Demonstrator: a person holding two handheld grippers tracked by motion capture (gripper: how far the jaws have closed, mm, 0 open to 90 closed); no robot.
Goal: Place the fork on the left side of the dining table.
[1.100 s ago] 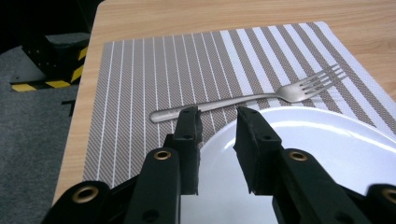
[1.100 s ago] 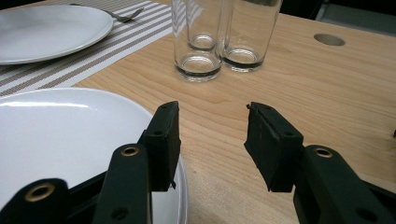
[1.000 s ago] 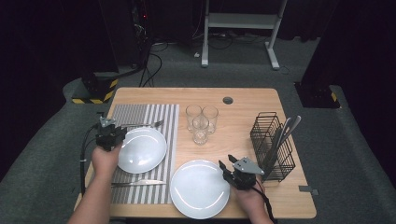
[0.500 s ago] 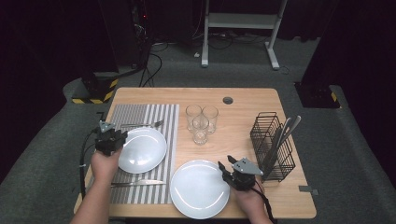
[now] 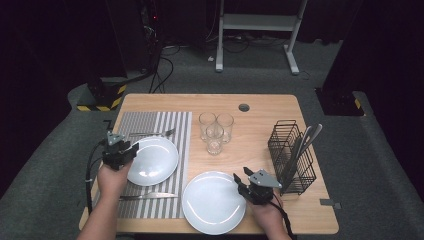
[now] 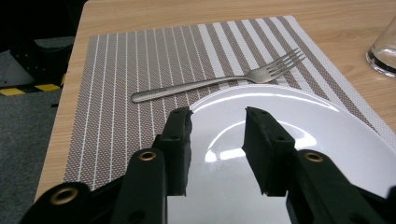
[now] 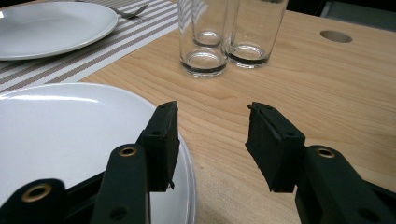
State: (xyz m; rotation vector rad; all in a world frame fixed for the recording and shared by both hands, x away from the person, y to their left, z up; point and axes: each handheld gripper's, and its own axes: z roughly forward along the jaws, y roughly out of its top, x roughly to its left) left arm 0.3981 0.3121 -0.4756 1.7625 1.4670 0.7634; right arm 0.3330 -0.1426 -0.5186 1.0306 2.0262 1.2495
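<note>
Left hand-held gripper [image 6: 217,135] jaws just opening, spread over small plate [image 6: 299,140] on placemat [image 6: 116,70], nothing pinched: likely release. Right hand-held gripper [image 7: 212,140] spread at near plate [image 7: 70,135] rim, likely poised for grasp.

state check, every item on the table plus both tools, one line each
Left tool: open, jaws just widened, over plate rim.
Right tool: open, empty.
Plate on placemat: flat, empty.
Front plate: flat, empty.
Fork: lying on placemat.
Knife: lying on placemat.
Three glasses: upright, empty.
Wire caddy: upright, holds cutlery.
</note>
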